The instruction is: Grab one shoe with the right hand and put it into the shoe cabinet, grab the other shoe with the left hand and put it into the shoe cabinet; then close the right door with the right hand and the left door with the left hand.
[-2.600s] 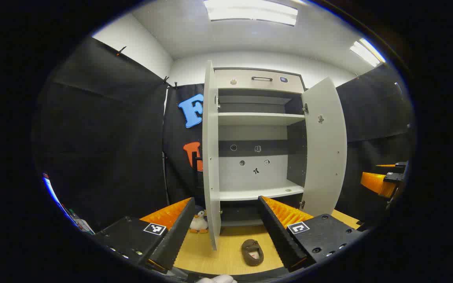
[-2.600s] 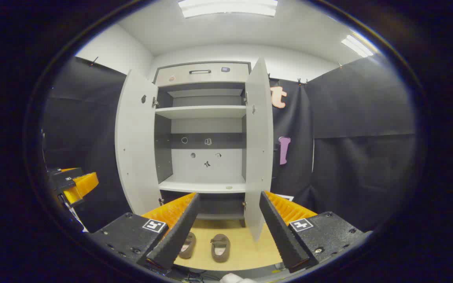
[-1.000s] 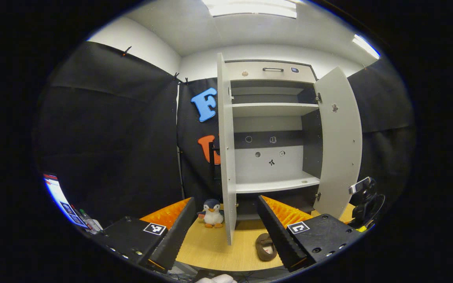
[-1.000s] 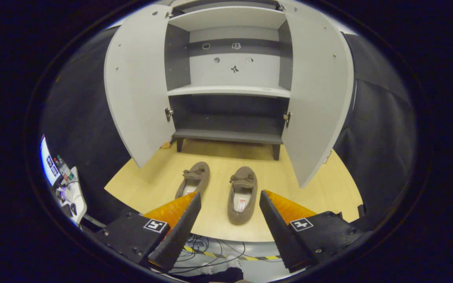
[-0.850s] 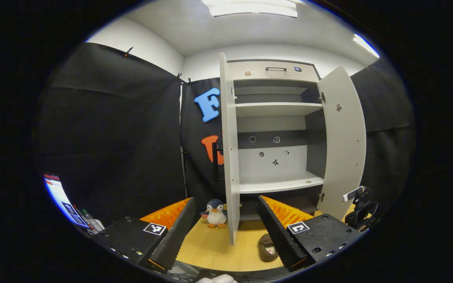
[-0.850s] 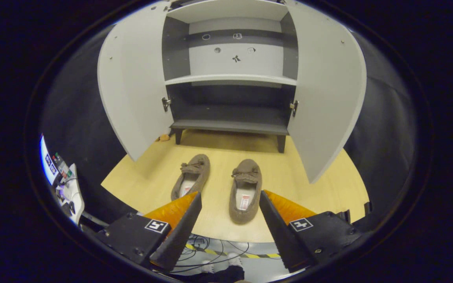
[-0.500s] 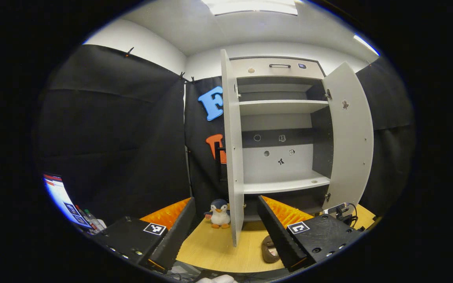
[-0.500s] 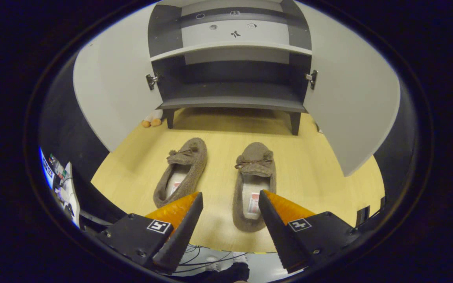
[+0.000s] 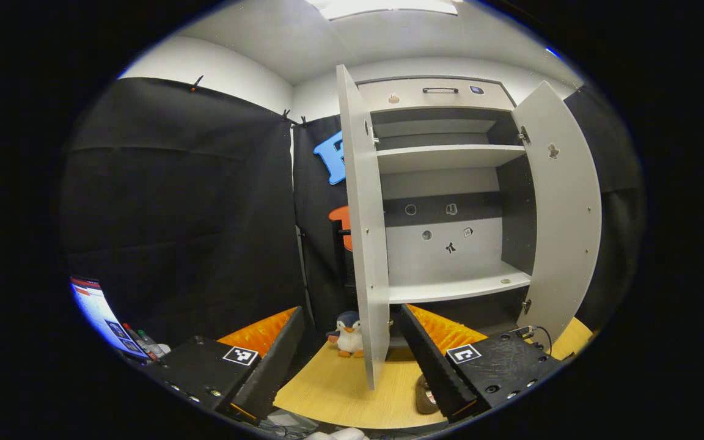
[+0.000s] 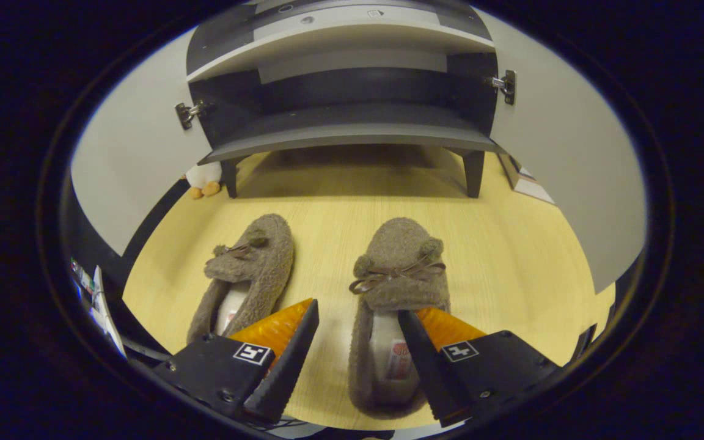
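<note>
Two brown fuzzy shoes lie side by side on the wooden floor in front of the shoe cabinet [image 10: 352, 131]. In the right gripper view, the right shoe [image 10: 398, 263] is close below my right gripper [image 10: 358, 311], which is open. One finger hangs over that shoe's opening and the other is just left of it, beside the left shoe [image 10: 254, 260]. Both cabinet doors stand open. My left gripper [image 9: 351, 310] is open and empty, held back from the cabinet [image 9: 450, 183], with a bit of one shoe [image 9: 425, 396] showing by its right finger.
A penguin toy [image 9: 349, 333] stands beside the cabinet's left door [image 9: 367, 244]. The right door [image 9: 563, 208] swings wide. The cabinet has a light shelf [image 9: 459, 287] and a dark bottom shelf. A lit screen [image 9: 98, 308] and bottles sit at far left.
My right gripper has dropped and moved forward until its fingers are over the right shoe's heel end. My left gripper has shifted a little, so the cabinet sits further right in its view.
</note>
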`<state>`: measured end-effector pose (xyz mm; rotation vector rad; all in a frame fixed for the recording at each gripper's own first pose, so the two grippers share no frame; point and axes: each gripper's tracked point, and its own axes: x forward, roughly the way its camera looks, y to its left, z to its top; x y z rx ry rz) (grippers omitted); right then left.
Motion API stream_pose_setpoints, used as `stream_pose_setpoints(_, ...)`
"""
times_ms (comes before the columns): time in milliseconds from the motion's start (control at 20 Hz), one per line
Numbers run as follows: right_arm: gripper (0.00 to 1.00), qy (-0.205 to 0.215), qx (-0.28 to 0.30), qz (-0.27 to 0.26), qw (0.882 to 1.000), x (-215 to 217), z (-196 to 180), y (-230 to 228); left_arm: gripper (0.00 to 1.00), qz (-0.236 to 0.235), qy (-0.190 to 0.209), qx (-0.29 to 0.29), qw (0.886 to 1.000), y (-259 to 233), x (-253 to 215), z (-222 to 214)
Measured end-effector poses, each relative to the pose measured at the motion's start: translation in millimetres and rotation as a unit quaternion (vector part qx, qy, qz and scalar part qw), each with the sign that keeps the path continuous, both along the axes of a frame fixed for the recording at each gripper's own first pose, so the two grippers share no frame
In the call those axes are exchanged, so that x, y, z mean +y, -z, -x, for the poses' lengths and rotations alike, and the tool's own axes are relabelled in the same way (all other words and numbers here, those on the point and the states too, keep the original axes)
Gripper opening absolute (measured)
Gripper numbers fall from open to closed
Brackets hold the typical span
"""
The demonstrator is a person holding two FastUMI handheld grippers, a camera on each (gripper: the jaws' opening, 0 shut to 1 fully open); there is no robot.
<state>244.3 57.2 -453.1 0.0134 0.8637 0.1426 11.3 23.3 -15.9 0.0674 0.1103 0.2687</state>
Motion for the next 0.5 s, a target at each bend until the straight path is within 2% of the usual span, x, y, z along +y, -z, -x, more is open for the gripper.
stream_pose_setpoints(300, 0.79, 0.001, -0.012, -0.018, 1.000, 6, -38, 16, 0.96, -0.002, -0.010, 0.018, 1.000, 6, 0, 4)
stream_pose_setpoints(350, 0.71, -0.001, -0.017, -0.013, 1.000, 5, -42, 19, 0.96, -0.001, -0.009, 0.023, 1.000, 7, 0, 5)
stream_pose_setpoints(450, 0.63, -0.007, -0.024, -0.003, 1.000, 4, -45, 20, 0.96, -0.004, -0.009, 0.028, 1.000, 7, 0, 6)
stream_pose_setpoints(500, 0.51, -0.016, -0.023, -0.005, 1.000, 8, -42, 21, 0.96, -0.006, -0.009, 0.028, 1.000, 7, 0, 5)
